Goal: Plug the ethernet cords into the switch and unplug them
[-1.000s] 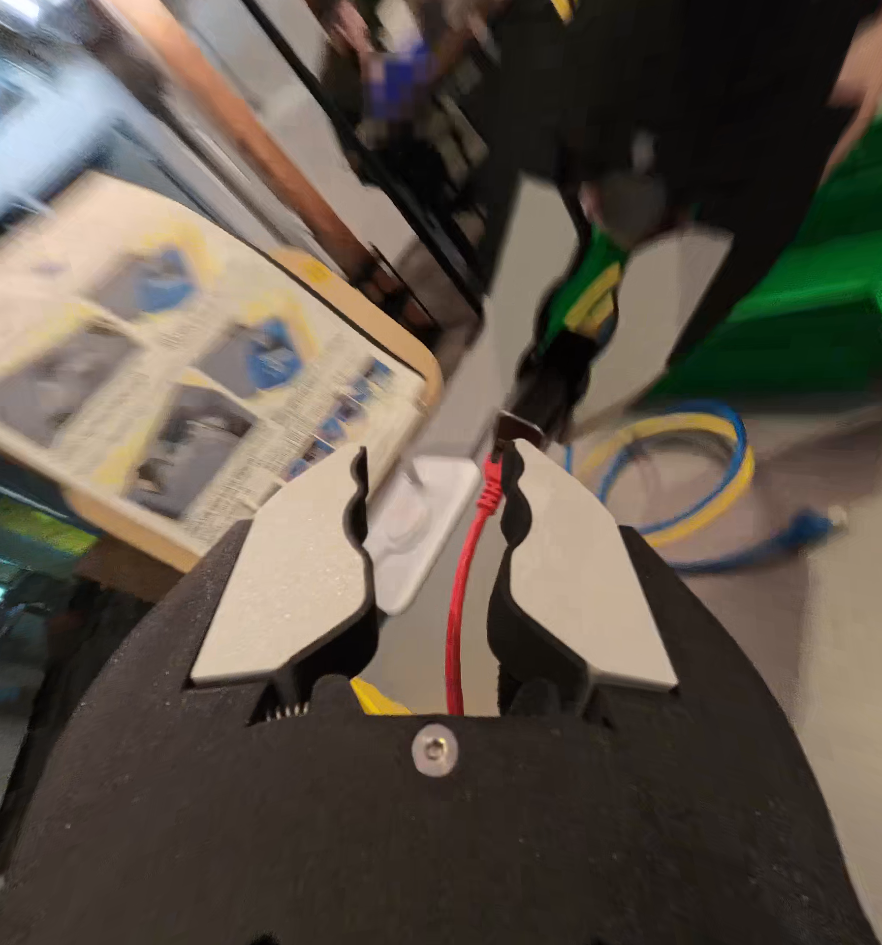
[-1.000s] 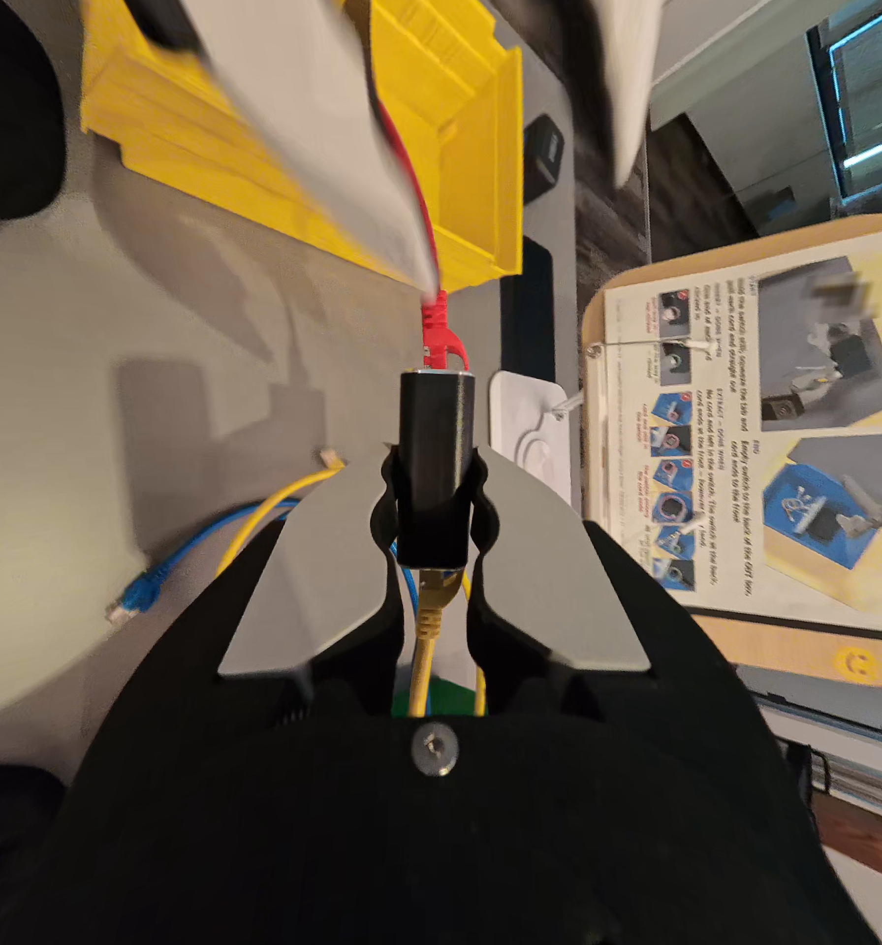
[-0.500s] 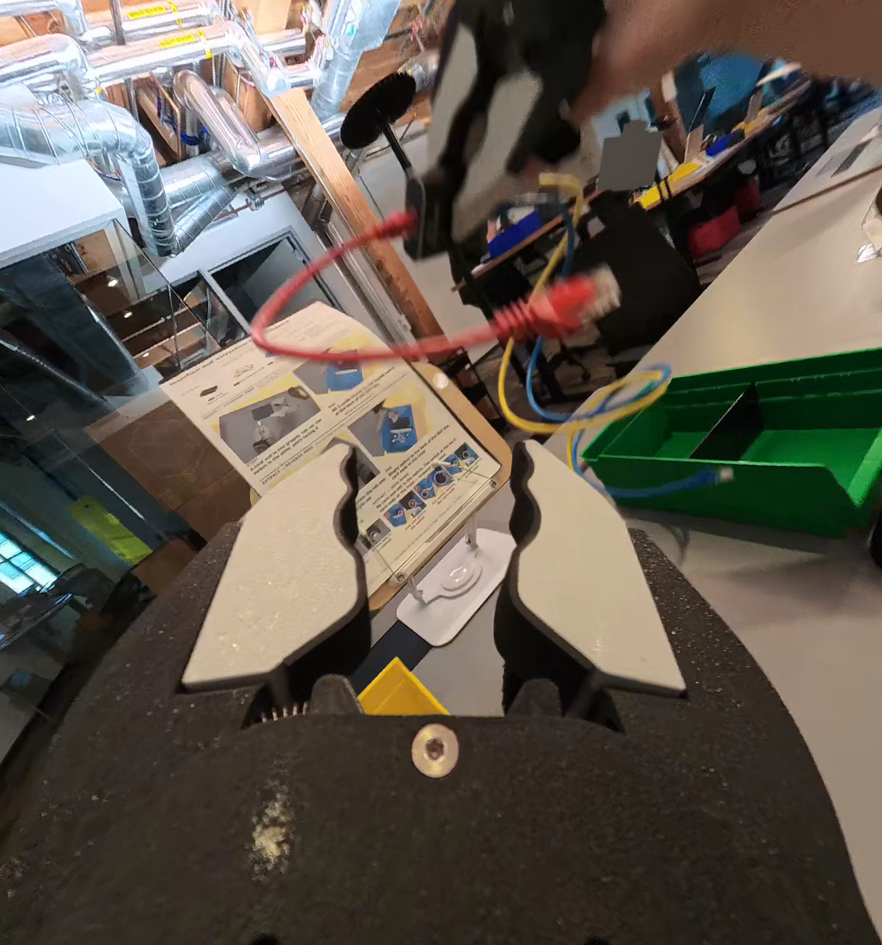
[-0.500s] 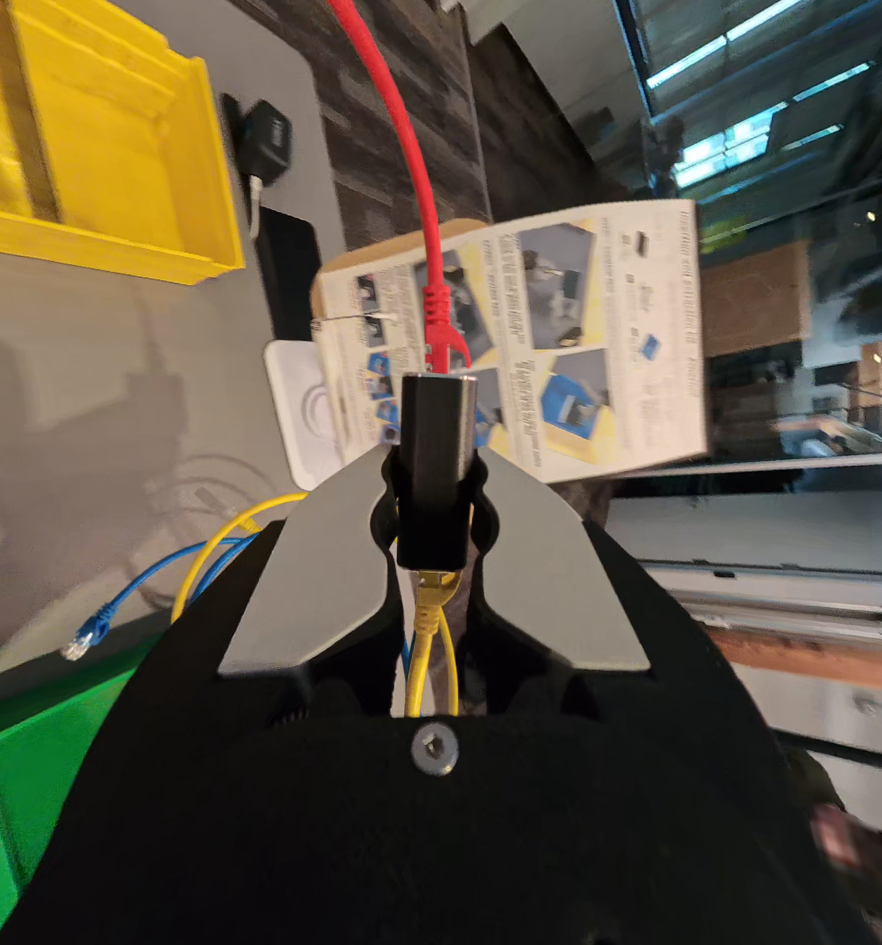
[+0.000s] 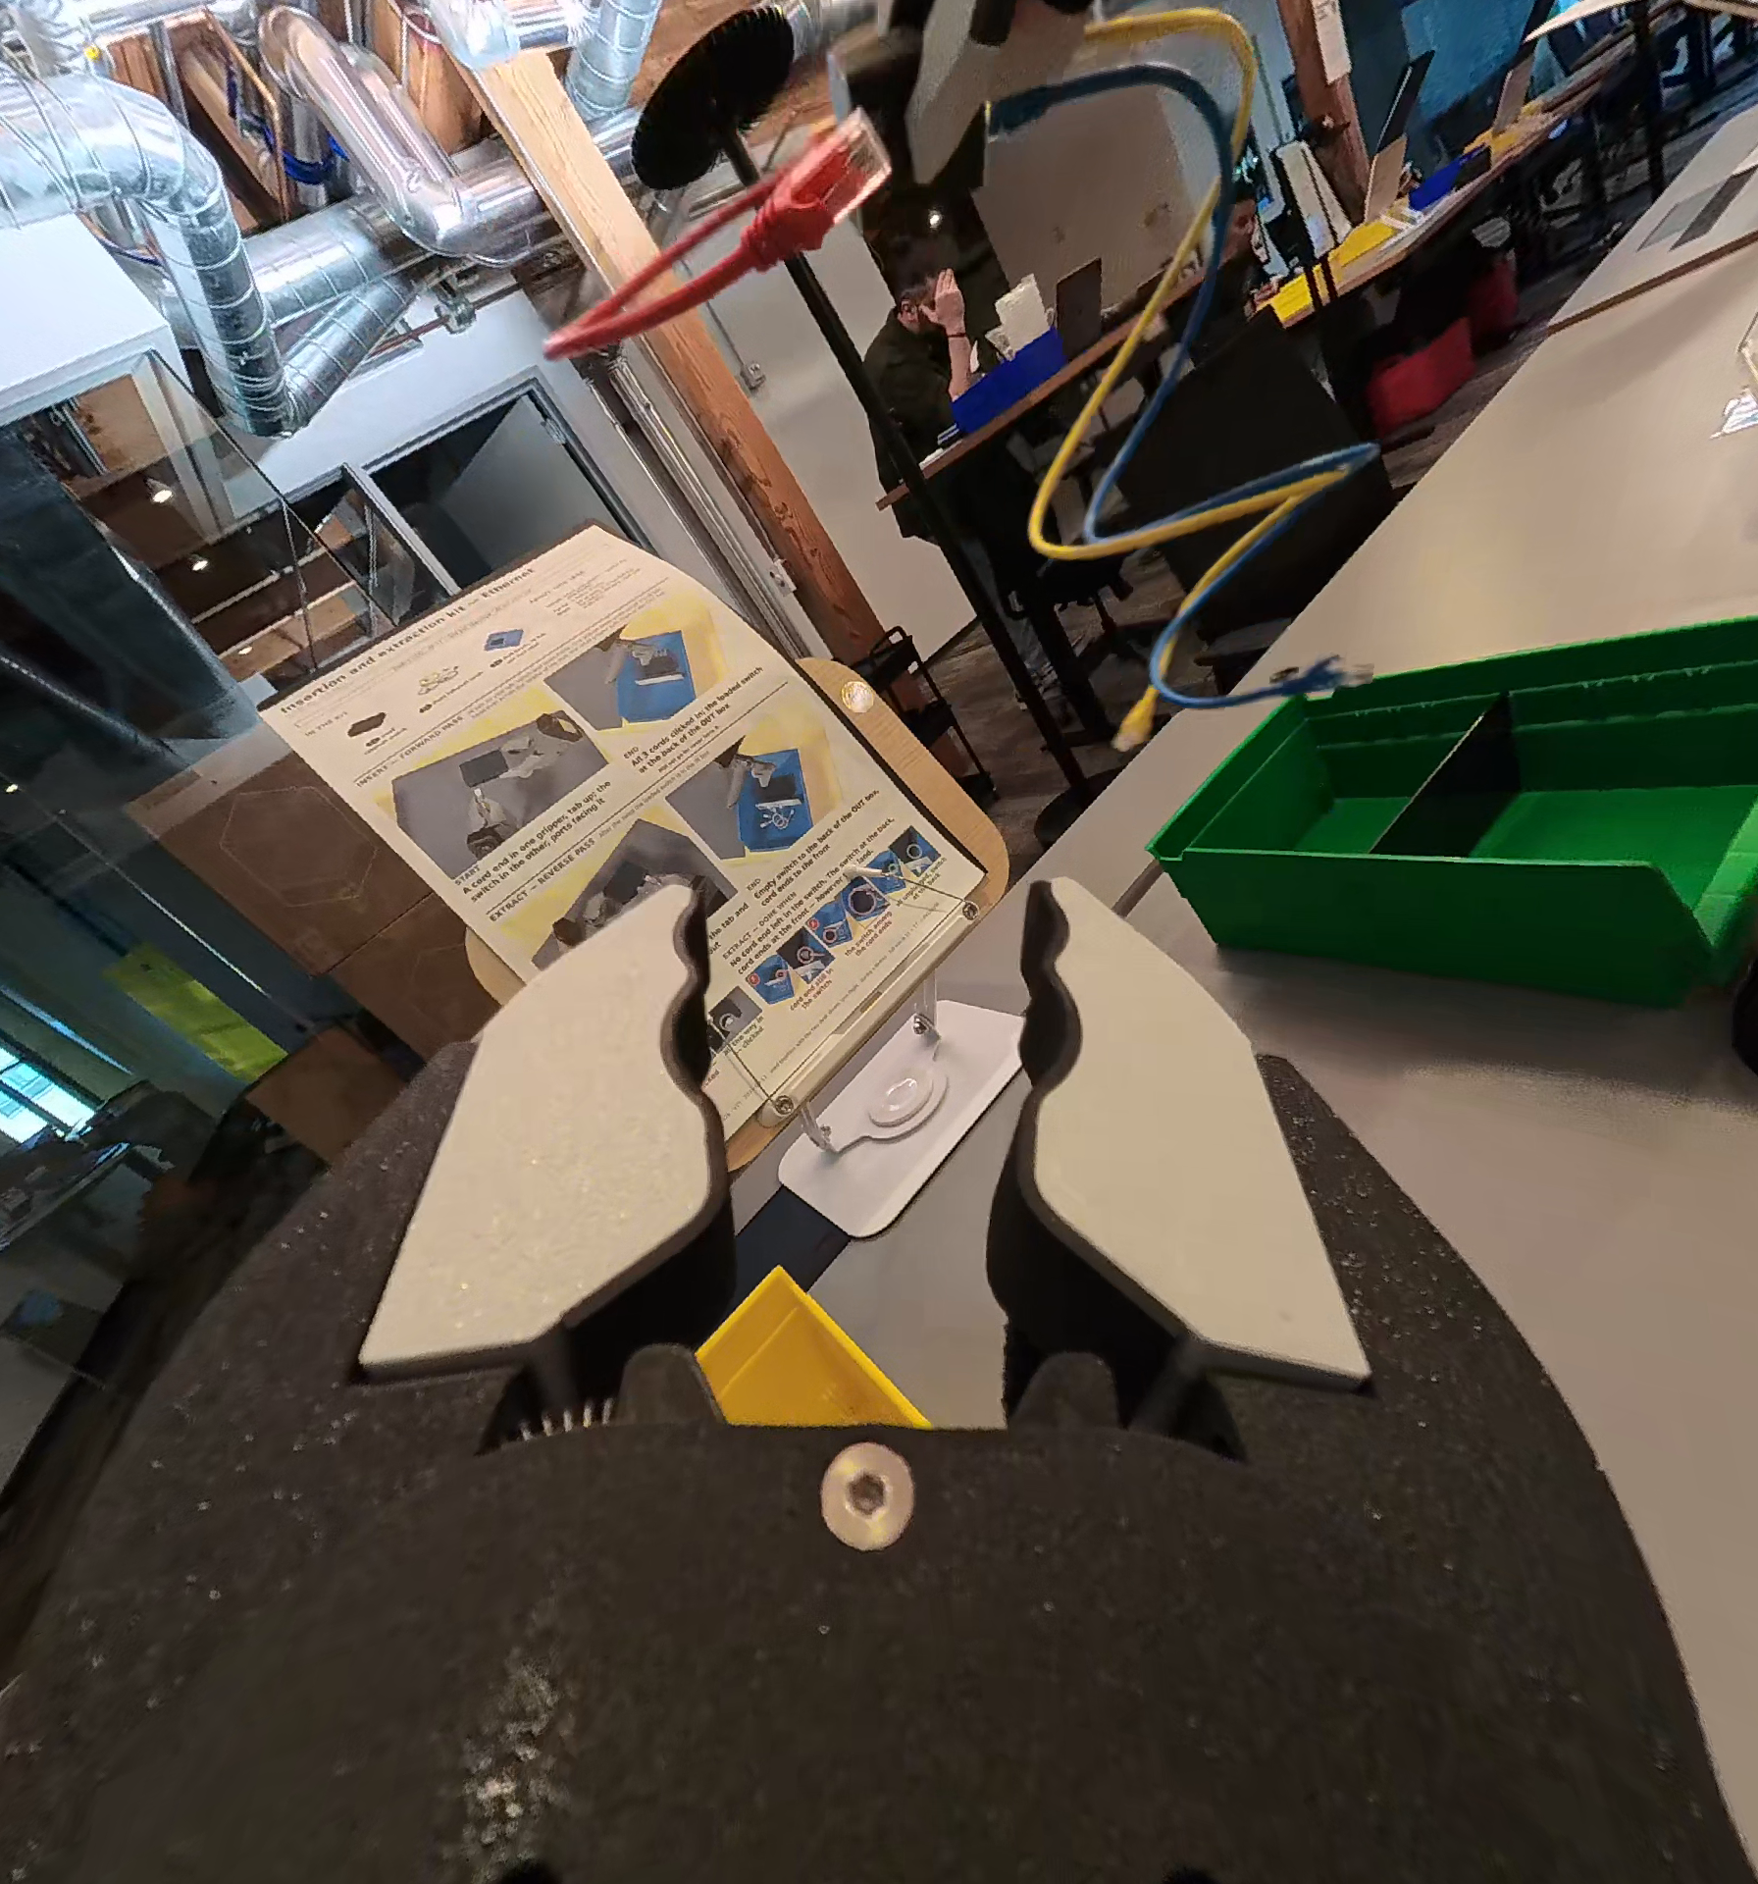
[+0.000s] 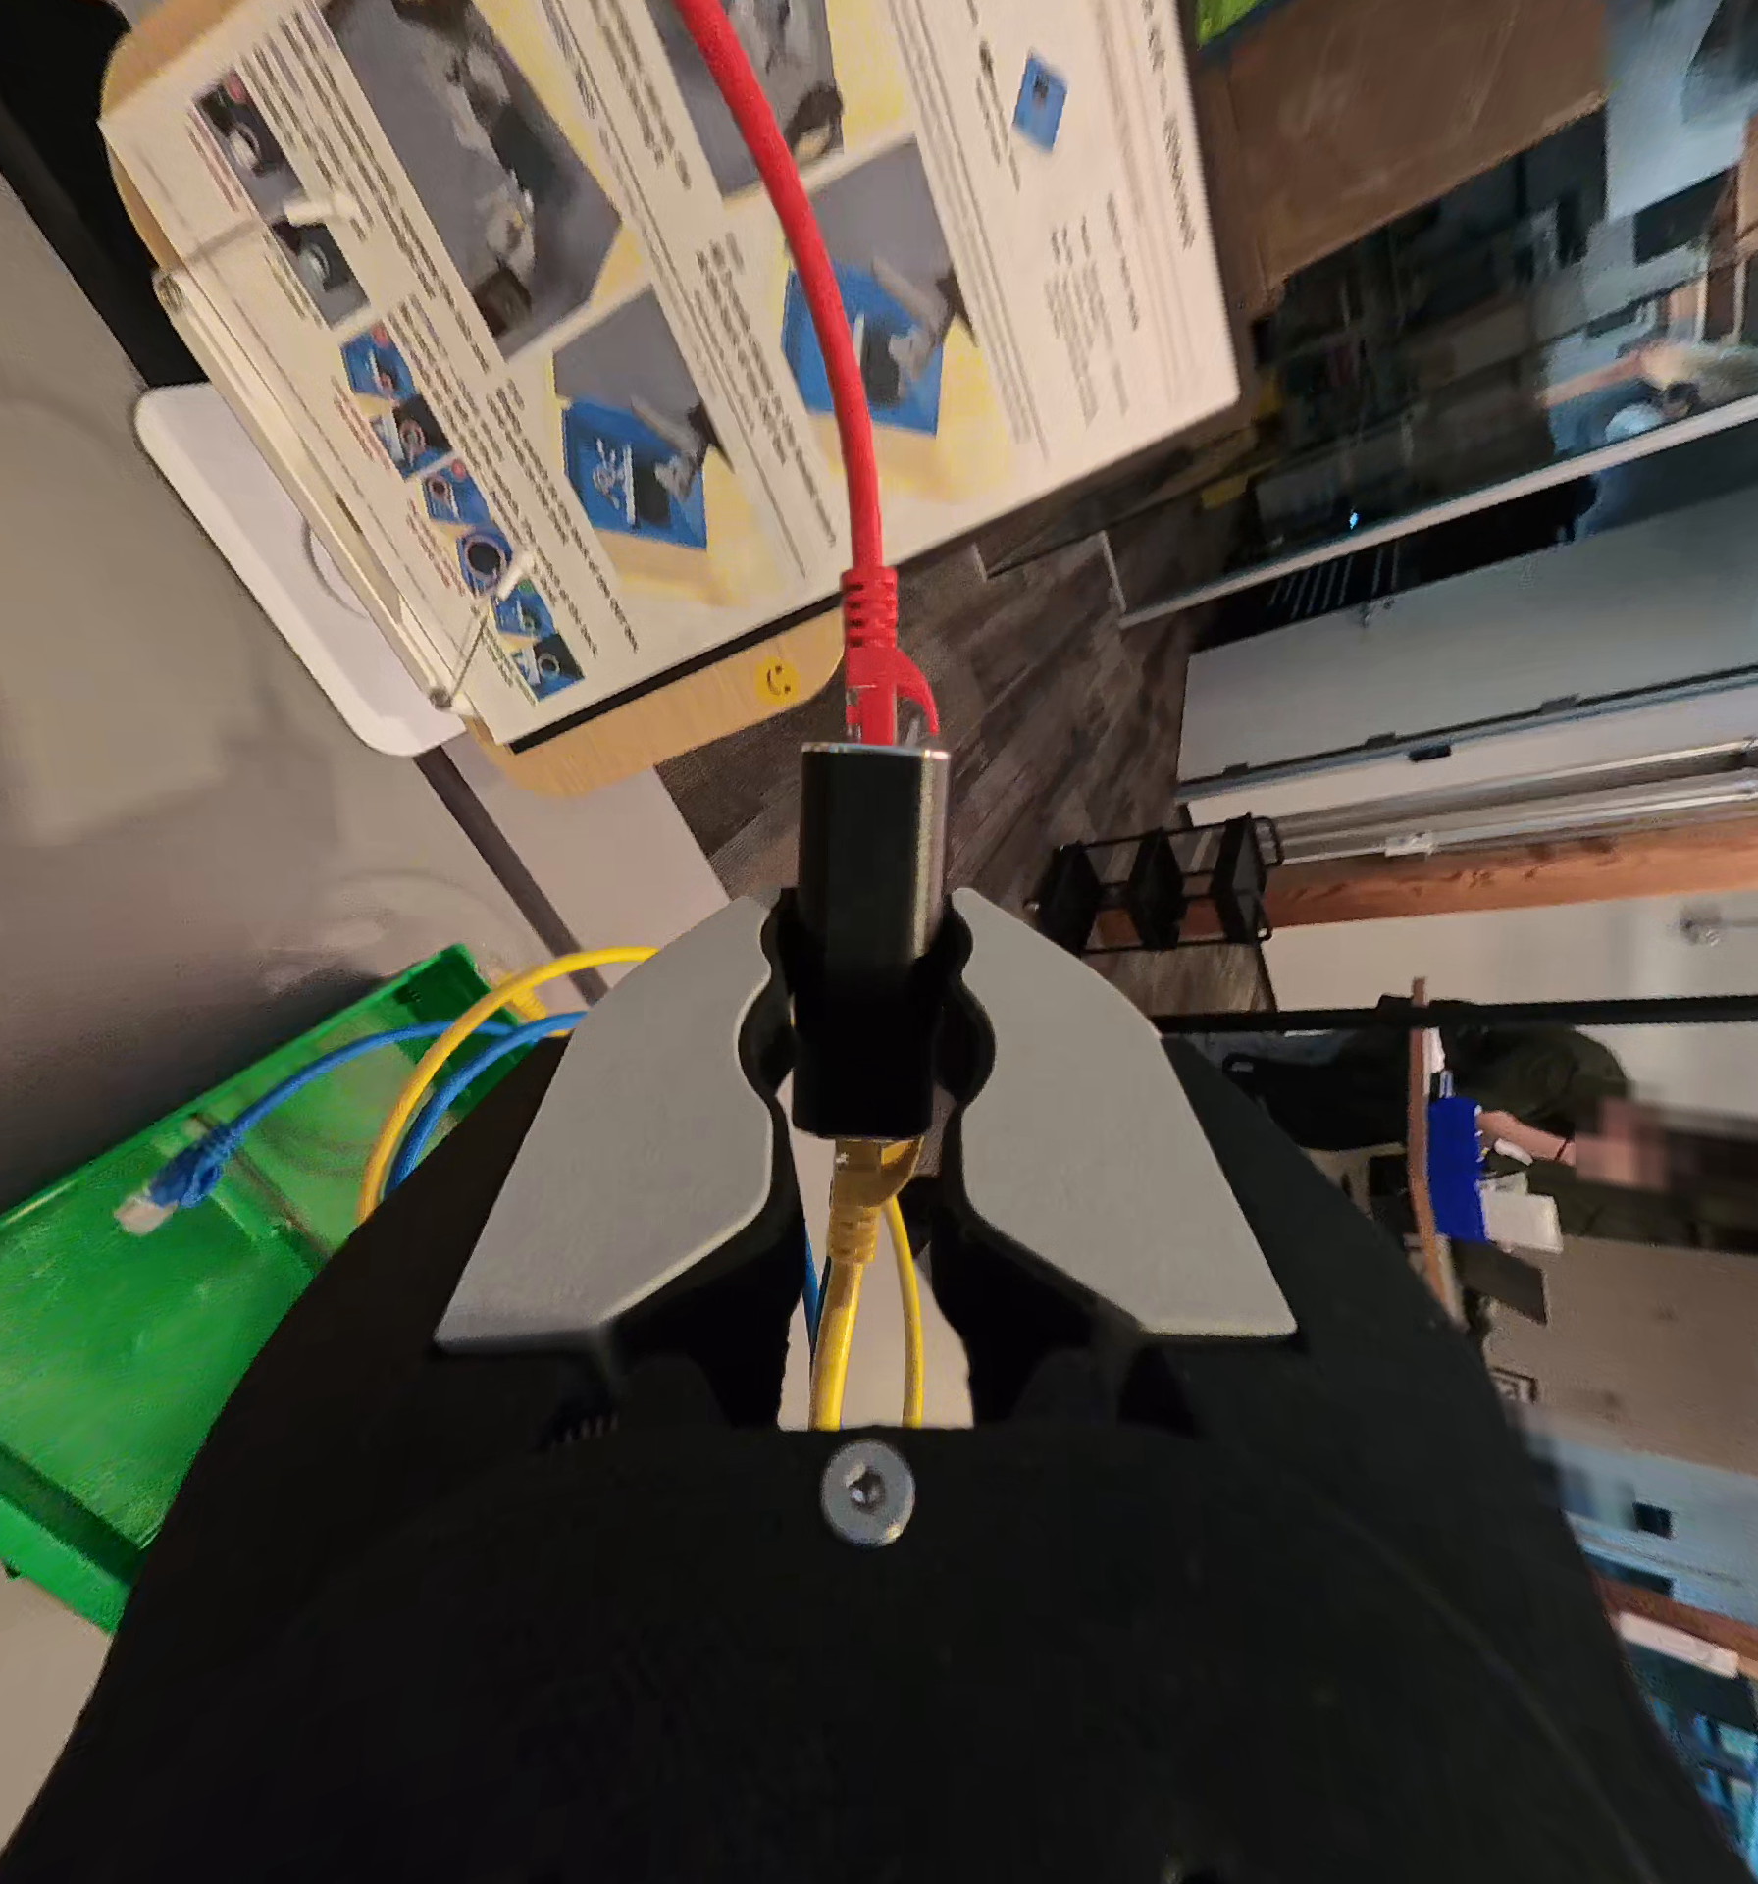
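Since the earlier frames, both grippers have risen from the worktop and the red cord's free plug has left the left gripper's fingers.

Left wrist view: the left gripper [image 5: 860,974] stands wide, nothing between its pads. Beyond it, a printed instruction sheet [image 5: 630,775] leans on a wooden board with a white foot. A green bin [image 5: 1486,897] sits on the grey worktop [image 5: 1527,1223] to the right; a yellow bin corner [image 5: 804,1366] shows between the finger bases. High in the frame the red cord [image 5: 753,245] arcs in the air, its free plug unheld, and the yellow cord [image 5: 1140,408] and blue cord [image 5: 1232,571] hang in loops with loose ends above the green bin's edge. The right gripper is cropped at the top edge, and the switch cannot be made out here.

Right wrist view: the right gripper [image 6: 870,943] is clamped on the black switch [image 6: 870,918], both pads pressing its sides. The red cord [image 6: 834,336] is plugged into the switch's far end; the yellow cord [image 6: 855,1254] enters its near end. A free blue plug [image 6: 182,1172] hangs over the green bin [image 6: 90,1325]. A seated person [image 6: 1527,1121] appears at the far right.
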Demonstrator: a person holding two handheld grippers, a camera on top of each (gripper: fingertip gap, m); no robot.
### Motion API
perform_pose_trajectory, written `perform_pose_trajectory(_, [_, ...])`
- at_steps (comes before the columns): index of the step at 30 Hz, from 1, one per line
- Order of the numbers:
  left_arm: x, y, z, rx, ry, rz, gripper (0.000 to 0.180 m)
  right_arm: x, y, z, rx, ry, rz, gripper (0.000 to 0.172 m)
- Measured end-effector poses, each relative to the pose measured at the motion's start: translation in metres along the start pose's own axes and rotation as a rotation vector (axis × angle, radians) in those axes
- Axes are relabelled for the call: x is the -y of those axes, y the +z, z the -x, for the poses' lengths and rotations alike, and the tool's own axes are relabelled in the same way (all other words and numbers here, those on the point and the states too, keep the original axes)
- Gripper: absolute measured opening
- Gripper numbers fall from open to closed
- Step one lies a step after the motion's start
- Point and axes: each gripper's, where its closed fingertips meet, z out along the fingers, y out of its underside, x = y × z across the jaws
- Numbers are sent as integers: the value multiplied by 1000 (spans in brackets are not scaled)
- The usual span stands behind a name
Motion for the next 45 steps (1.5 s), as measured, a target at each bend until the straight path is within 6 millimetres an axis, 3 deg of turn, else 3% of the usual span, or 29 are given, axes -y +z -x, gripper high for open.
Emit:
perform_pose_trajectory(10, [-7,8,-7,-23,14,38,58,-91,65,22,56,141,176,26])
perform_pose_trajectory(21, [-18,18,-14,-39,55,97,58,-118,86,-19,-39,489,227,25])
perform_pose_trajectory(27, [-20,19,-17,-49,75,108,58,-141,102,-17,-44,570,255,25])
perform_pose_trajectory(35, [-23,22,-25,-76,102,127,57,-198,120,-7,-108,663,254,25])
perform_pose_trajectory(40, [-28,26,-31,-97,112,148,57,-225,126,16,-44,684,136,25])
perform_pose_trajectory(45, [-32,32,-37,-114,119,167,56,-215,130,56,157,867,-96,25])
